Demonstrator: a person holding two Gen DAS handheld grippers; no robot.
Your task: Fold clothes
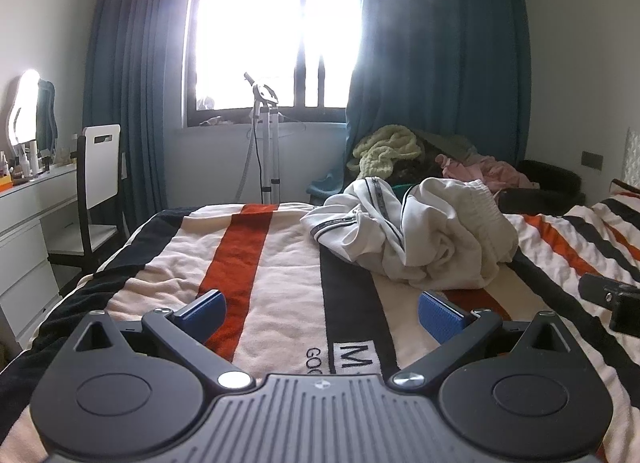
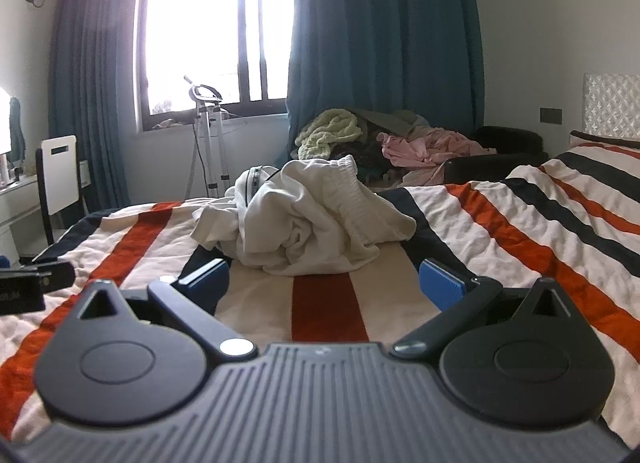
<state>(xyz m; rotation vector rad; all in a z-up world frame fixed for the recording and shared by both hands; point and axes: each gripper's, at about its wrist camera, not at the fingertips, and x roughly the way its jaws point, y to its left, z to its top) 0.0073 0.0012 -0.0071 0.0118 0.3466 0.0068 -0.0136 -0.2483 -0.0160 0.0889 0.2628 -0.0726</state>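
A crumpled white garment (image 1: 416, 235) with dark striped trim lies in a heap on the striped bed cover (image 1: 272, 263). In the right wrist view the same white garment (image 2: 308, 219) sits straight ahead, just beyond the fingertips. My left gripper (image 1: 322, 313) hovers open over the cover, short of the heap and to its left, with nothing between its blue pads (image 1: 438, 319). My right gripper (image 2: 324, 283) is open too, empty, its blue pads (image 2: 442, 283) a little short of the heap. The right gripper's black body (image 1: 612, 303) shows at the right edge of the left wrist view.
A pile of other clothes, yellow-green (image 2: 328, 131) and pink (image 2: 424, 149), lies beyond the bed under the blue curtain (image 2: 380, 43). A garment steamer stand (image 1: 266, 143) is by the window. A white chair (image 1: 98, 183) and dresser (image 1: 24, 239) stand at left. The headboard (image 2: 612, 103) is at right.
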